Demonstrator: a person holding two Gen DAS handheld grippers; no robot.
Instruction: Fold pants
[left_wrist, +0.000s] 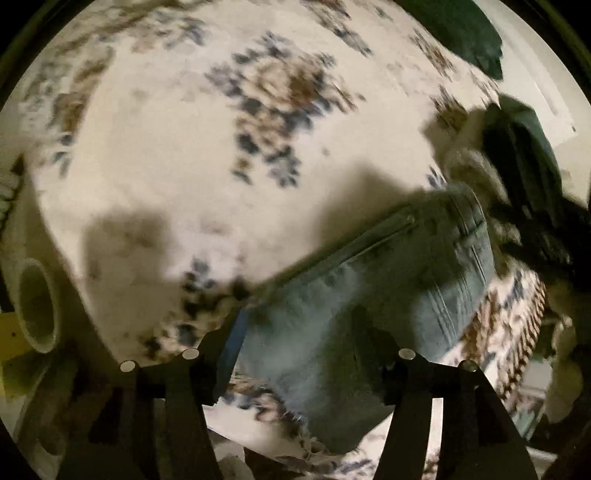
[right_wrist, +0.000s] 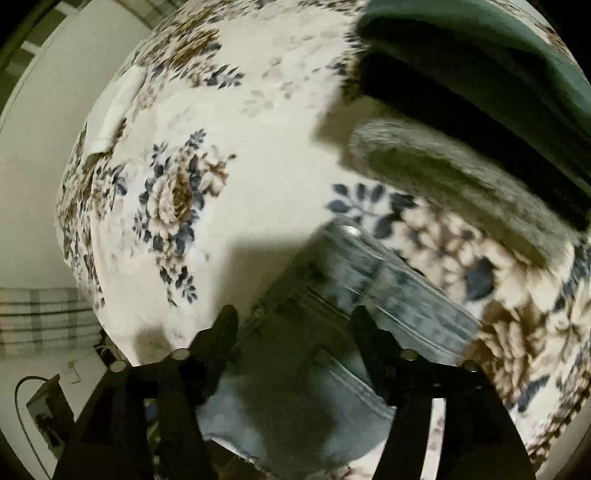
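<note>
Item 1: pants (left_wrist: 351, 306), light blue denim, lying folded on a floral blanket (left_wrist: 155, 155). All places below are given relative to the pants. In the left wrist view a frayed hem edge shows at their near end; a seam or zip line runs along their far edge. Motion blur softens every detail.

Item 2: left gripper (left_wrist: 295, 325), black, two fingers spread apart, one tip at each side of the pants' near part. Whether the tips touch the denim cannot be told; the cloth passes between them, not pinched.

Item 3: right gripper (right_wrist: 291, 321), black, fingers likewise spread, straddling the pants (right_wrist: 295, 387) from above. Contact is unclear; deep shadow covers the cloth between the tips.

Item 4: floral blanket (right_wrist: 207, 122), cream with blue and brown blooms, beneath and around the pants.

Item 5: dark green cloth (right_wrist: 480, 55), beyond the pants at the far right, cut off by the lens edge; a grey-olive fuzzy roll (right_wrist: 443, 181) lies between it and the pants, too blurred to identify.

Item 6: pale cylinder (left_wrist: 37, 306), open end showing, far left of the pants, partly cropped.

Item 7: dark device with cable (right_wrist: 48, 413), on the floor to the left of the pants, mostly indistinct.
</note>
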